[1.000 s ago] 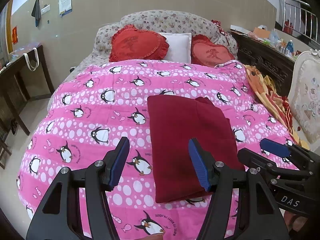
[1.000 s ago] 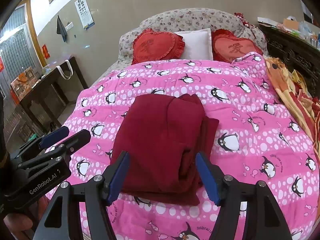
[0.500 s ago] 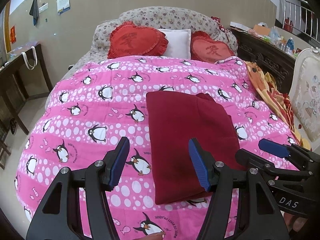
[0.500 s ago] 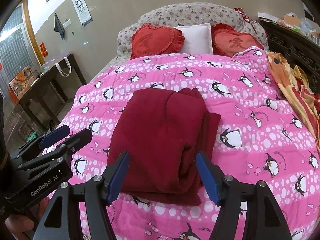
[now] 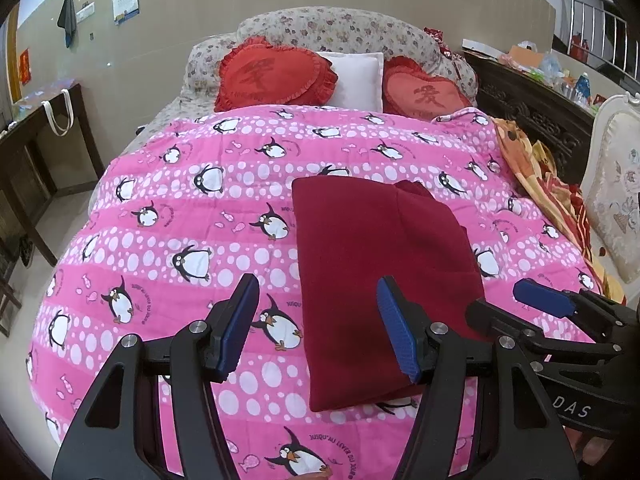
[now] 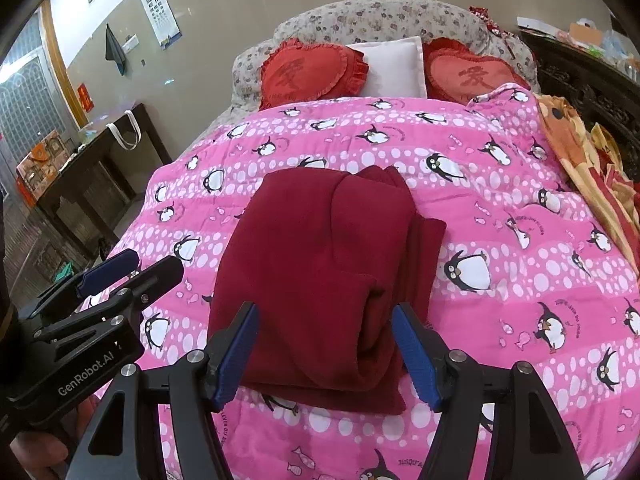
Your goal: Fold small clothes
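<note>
A folded dark red garment (image 5: 380, 280) lies flat on a pink penguin-print quilt (image 5: 192, 216) that covers the bed, roughly at the quilt's middle and toward its near edge. In the right wrist view the garment (image 6: 320, 272) shows stacked layers: a narrower upper fold on its right side overlaps a wider panel beneath, and a thick rolled edge faces the camera.

The left tool (image 5: 316, 332) is spread wide and empty, its blue-padded fingers (image 5: 240, 320) above the quilt; one finger hangs over bare quilt just left of the garment, the other over the garment's near part. Whether either pad touches the fabric cannot be told. The right tool (image 6: 324, 354) is likewise released and holds nothing, its fingers (image 6: 416, 356) straddling the garment's near end. Each tool appears at the edge of the other's view: the right tool (image 5: 536, 320) at the garment's right, the left tool (image 6: 120, 276) at its left.

At the head of the bed, two red heart-shaped cushions (image 5: 276, 74) flank a white pillow (image 5: 356, 80) against a floral headboard (image 5: 332, 32). An orange patterned blanket (image 6: 576, 152) lies along the quilt's right side. A dark wooden side table (image 6: 100, 152) stands to the left of the bed, and an eye chart (image 6: 160, 12) hangs on the wall.
</note>
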A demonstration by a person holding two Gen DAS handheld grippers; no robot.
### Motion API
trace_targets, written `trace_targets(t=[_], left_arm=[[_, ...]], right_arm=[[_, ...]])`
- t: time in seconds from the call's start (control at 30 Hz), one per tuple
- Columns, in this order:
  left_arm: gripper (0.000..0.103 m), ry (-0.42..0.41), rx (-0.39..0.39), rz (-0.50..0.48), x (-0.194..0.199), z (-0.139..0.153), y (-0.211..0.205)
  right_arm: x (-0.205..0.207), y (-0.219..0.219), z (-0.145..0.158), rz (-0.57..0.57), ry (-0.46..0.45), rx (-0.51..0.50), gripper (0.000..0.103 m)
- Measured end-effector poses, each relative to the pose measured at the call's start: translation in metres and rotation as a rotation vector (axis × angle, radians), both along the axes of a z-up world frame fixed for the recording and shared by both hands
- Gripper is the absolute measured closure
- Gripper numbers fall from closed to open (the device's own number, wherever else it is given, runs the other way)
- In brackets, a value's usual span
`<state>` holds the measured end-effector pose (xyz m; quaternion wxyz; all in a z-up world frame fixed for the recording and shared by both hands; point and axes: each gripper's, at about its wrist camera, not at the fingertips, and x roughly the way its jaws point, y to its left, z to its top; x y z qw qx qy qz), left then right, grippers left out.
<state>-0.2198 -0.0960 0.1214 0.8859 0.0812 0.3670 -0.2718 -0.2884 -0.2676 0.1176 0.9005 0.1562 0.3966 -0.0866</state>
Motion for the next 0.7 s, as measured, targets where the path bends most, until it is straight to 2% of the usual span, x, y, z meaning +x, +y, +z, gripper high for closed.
trace_targets(t=[0.7], left_arm=[[0.042, 0.018, -0.004, 0.017, 0.007, -0.012, -0.002]], right_arm=[[0.009, 0.002, -0.013, 0.012, 0.033, 0.015, 0.036]])
